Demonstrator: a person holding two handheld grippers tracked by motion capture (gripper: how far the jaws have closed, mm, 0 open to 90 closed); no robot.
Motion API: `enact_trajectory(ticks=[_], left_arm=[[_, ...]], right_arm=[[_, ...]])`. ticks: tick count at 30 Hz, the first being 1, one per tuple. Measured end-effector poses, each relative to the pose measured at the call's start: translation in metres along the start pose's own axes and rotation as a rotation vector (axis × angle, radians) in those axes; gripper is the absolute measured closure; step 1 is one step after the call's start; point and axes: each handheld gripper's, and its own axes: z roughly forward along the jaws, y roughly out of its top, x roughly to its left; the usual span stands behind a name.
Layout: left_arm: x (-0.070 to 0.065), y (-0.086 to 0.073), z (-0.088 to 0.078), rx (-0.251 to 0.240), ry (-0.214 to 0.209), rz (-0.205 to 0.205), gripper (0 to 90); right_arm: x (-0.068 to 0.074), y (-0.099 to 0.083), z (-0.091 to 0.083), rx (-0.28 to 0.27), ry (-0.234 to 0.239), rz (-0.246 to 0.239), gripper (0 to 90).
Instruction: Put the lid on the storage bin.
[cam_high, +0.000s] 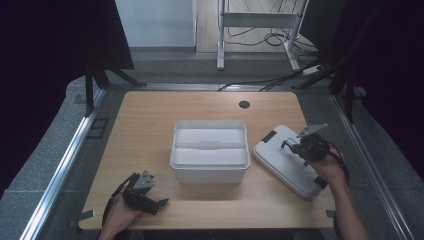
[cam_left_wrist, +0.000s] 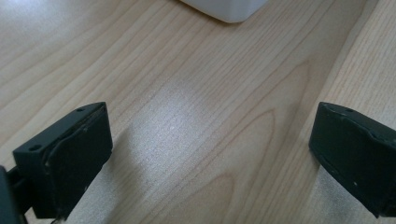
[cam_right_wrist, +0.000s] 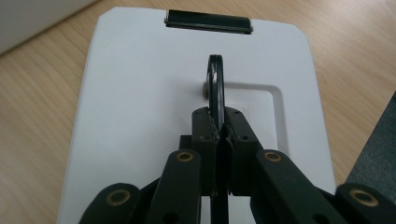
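Lid handle pinched by the right gripper, left one parked wide open

The white lid (cam_high: 287, 159) is laid flat on the wooden table (cam_high: 150, 130), just right of the open white box (cam_high: 210, 150) and right under the right gripper (cam_high: 300, 145). In the right gripper view, the lid's black ring handle (cam_right_wrist: 215, 88) is stood on edge and clamped between the jaws, which are pressed tight on it; a black latch (cam_right_wrist: 208, 21) is seen at the lid's far edge. The left gripper (cam_high: 150, 200) is held low over the near left part of the table, well apart from the lid, with its jaws spread wide over bare wood and nothing caught between them. A corner of the box is glimpsed ahead of it.
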Motion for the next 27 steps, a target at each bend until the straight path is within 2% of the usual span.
enact_trajectory(ticks=[9,15,27], left_arm=[[0.001,0.000,0.000,0.003,-0.005,-0.008,0.0],[0.001,0.000,0.001,0.001,-0.004,-0.010,0.0],[0.001,0.000,0.001,-0.001,-0.005,-0.012,0.0]], right_arm=[[-0.010,0.017,-0.040,-0.026,0.046,-0.086,84.4],[-0.011,0.033,-0.067,-0.041,0.080,-0.174,84.4],[-0.010,0.074,-0.104,-0.117,0.154,-0.271,84.4]])
